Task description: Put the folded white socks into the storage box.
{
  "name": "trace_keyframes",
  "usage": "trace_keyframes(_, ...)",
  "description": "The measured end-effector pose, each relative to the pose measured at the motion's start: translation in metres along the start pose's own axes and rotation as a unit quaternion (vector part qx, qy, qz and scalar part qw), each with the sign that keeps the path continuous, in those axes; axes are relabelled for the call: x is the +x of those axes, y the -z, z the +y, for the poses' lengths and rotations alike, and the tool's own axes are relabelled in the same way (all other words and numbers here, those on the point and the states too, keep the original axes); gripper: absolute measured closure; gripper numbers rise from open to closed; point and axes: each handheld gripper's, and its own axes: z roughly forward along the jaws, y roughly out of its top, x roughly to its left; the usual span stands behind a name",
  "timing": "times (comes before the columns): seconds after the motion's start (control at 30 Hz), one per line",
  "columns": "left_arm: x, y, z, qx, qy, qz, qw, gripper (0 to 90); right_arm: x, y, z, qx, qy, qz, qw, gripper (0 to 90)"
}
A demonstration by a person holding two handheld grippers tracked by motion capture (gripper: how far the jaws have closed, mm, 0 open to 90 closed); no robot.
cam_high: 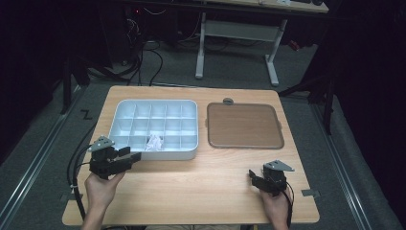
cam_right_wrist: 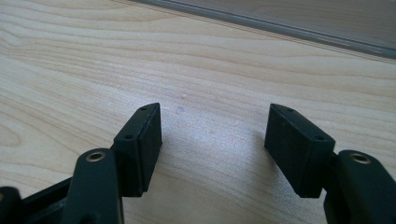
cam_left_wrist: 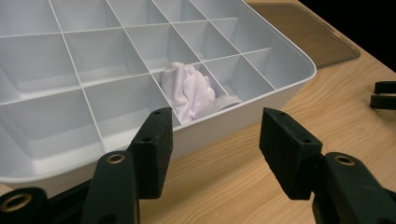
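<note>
Dim room, grey floor (cam_high: 230, 72), white-legged desk (cam_high: 237, 28) behind.

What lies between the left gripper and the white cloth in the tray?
In the left gripper view, the tray's near wall separates the open left gripper from the white cloth.

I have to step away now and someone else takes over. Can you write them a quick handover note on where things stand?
Left gripper: open, empty, at the near edge of the white divided tray.
Right gripper: open, empty, over bare table at the near right.
A crumpled white cloth sits in a front-row compartment of the tray.
The brown lid lies flat on the table right of the tray.
Done: cloth is in the tray. Left: probably the lid, untouched.
</note>
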Motion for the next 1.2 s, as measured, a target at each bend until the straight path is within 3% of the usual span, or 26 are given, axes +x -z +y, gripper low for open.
trace_keyframes(1.2, 0.002, 0.003, -0.036, 0.008, 0.018, -0.010, 0.9998, 44.1, 0.000, 0.000, 0.000, 0.000, -0.001, 0.000, 1.0000, 37.0)
